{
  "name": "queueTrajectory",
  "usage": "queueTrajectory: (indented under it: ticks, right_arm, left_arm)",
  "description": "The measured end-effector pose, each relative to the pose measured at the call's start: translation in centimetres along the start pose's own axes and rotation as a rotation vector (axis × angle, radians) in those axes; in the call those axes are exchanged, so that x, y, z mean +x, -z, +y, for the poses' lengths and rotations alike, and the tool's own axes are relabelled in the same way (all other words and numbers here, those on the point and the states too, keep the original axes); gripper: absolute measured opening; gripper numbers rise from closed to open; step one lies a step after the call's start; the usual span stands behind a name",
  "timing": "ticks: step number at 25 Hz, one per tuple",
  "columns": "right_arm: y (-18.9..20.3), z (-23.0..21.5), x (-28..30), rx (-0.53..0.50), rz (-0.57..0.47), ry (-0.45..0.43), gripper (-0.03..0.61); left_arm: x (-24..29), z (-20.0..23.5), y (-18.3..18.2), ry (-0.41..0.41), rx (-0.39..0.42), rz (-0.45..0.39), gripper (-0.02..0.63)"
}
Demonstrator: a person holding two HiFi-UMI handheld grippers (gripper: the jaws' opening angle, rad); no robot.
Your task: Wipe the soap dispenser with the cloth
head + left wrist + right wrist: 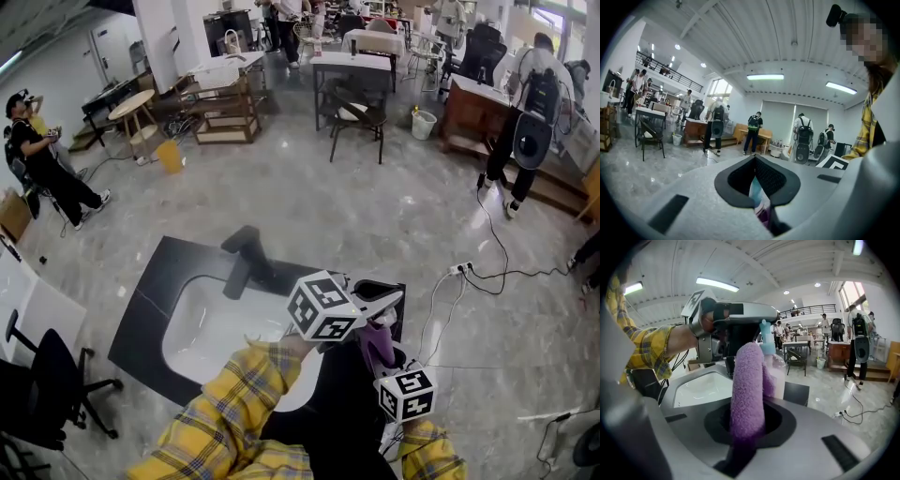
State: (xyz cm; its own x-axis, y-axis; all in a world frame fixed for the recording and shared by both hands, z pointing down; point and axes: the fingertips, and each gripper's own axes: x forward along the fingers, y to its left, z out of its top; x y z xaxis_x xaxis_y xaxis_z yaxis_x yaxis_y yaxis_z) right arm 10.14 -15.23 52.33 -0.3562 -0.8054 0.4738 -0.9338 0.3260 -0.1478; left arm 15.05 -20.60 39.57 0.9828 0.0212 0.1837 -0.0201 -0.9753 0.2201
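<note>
Our right claw [746, 425] grasps the purple cloth [747, 376] against the soap dispenser [776, 369]. Our left claw [758, 190] is clenched on that dispenser.

2 grippers [382, 300] [380, 349], 1 cloth [747, 390], 1 soap disp. [777, 369]

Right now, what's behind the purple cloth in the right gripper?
The soap dispenser: its teal pump and clear side show past the cloth. The rest of its body is covered.

Head view downward, right gripper view shares sink [206, 337] [701, 387]
</note>
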Motion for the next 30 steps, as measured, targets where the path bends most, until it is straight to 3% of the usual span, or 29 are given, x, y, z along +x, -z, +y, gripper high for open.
queueTrajectory:
  ticks: [16,26,30]
  right_arm:
    - [2.9,-0.5,1.4,0.097,0.121,0.000,0.037]
    - [1.2,-0.1,-2.8,0.164,0.042,-0.020,0.037]
    - [0.7,-0.6,-4.8,0.188,0.008,0.005,0.037]
  left_arm:
    - [-0.2,0.0,0.1,-0.021,0.004,-0.021,0.006]
    - [-0.1,0.0,0.2,-0.063,0.087,-0.025,0.006]
    - [-0.3,0.1,-0.5,-0.102,0.058,-0.048,0.009]
